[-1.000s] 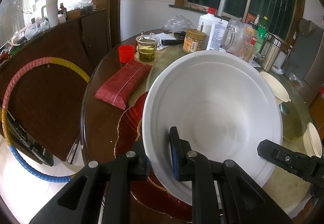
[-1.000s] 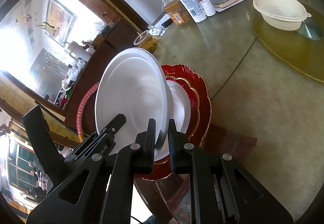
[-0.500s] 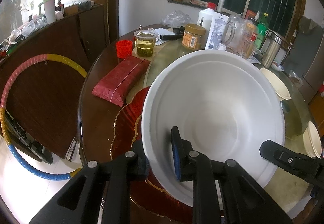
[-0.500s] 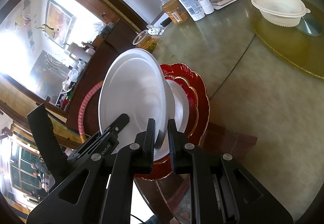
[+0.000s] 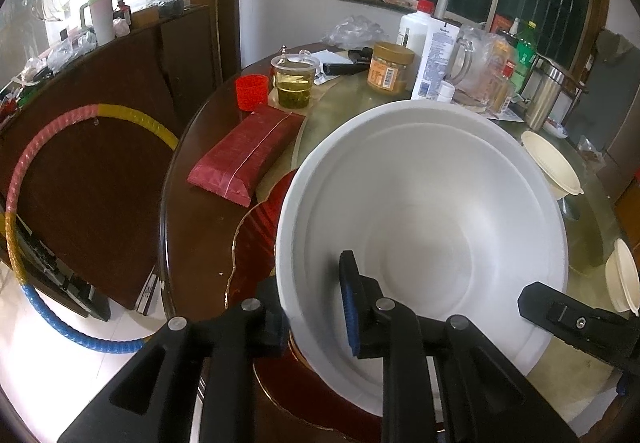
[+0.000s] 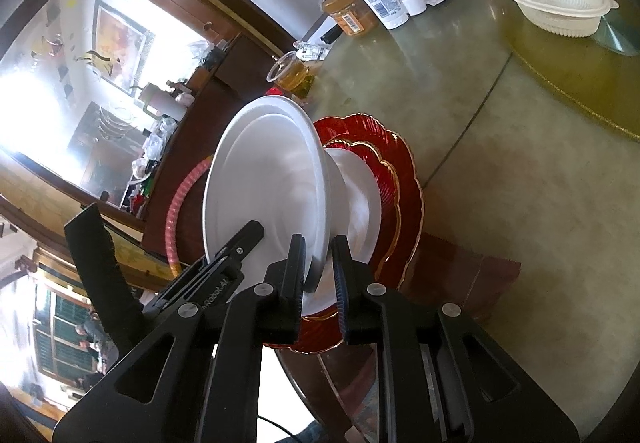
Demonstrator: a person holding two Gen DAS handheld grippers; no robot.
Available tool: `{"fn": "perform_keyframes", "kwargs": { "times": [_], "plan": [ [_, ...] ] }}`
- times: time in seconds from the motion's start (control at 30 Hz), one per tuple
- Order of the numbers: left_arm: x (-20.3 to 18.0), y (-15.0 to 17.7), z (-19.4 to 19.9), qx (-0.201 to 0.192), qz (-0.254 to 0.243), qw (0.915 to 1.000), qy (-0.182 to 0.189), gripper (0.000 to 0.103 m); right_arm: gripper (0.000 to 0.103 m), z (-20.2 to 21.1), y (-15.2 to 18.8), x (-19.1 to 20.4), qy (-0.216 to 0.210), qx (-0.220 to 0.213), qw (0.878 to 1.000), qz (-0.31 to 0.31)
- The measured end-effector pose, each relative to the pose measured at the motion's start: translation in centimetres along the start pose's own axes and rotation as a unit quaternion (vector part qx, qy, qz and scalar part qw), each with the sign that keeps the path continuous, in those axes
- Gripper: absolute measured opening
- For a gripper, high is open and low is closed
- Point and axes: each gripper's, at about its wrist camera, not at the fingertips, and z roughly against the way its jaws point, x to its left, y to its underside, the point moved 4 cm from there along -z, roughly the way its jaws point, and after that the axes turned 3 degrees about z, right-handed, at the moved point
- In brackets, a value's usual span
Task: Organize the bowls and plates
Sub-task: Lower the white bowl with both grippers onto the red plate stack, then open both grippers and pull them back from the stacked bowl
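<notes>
A large white bowl [image 5: 424, 219] is held by its rim from two sides, a little above a white plate [image 6: 360, 199] that lies on stacked red scalloped plates [image 6: 400, 179]. My left gripper [image 5: 316, 307] is shut on the bowl's near rim. My right gripper [image 6: 320, 275] is shut on the rim [image 6: 316, 171] at the opposite side; its finger also shows in the left wrist view [image 5: 576, 319]. A cream bowl [image 6: 556, 3] stands farther back on the glass turntable [image 6: 520, 115]. Another cream bowl [image 5: 622, 279] sits at the right edge.
A red packet [image 5: 248, 155], a red cup [image 5: 251, 91], a cup of tea [image 5: 295, 83], a jar [image 5: 390, 67], bottles and a steel flask [image 5: 544, 99] crowd the table's far side. A hoop [image 5: 24, 179] leans on the dark cabinet to the left.
The bowl and both grippers have risen slightly and tilted a little, still over the red plates. Both grips are unchanged.
</notes>
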Motion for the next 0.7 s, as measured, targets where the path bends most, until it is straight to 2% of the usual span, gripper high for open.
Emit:
{"fn": "perform_keyframes", "kwargs": {
  "times": [0.07,0.17,0.23,0.3,0.37,0.63,0.7],
  "plan": [
    [0.0,0.0,0.0,-0.001,0.001,1.0000,0.000,0.022,0.014,0.1,0.0,0.0,-0.002,0.000,1.000,0.000],
    [0.2,0.0,0.1,-0.001,0.003,1.0000,-0.002,0.029,0.014,0.1,0.0,0.1,-0.003,0.000,1.000,0.001],
    [0.2,-0.1,0.2,-0.002,0.004,1.0000,-0.003,0.038,0.014,0.2,-0.1,0.0,-0.003,-0.001,1.000,0.001],
    [0.3,-0.2,0.5,-0.009,0.006,0.9999,-0.003,0.052,0.015,0.2,-0.1,0.1,-0.005,-0.003,1.000,-0.001],
    [0.4,-0.3,0.9,-0.020,0.008,0.9998,-0.004,0.060,0.016,0.4,-0.1,0.2,-0.004,-0.006,1.000,0.001],
    [0.7,-0.7,1.4,-0.031,0.013,0.9994,-0.004,0.069,0.019,1.0,-0.5,0.1,-0.003,-0.021,1.000,0.001],
    [0.8,-0.9,1.6,-0.034,0.016,0.9993,-0.002,0.073,0.028,1.2,-0.6,-0.1,-0.002,-0.028,1.000,-0.003]
  ]
}}
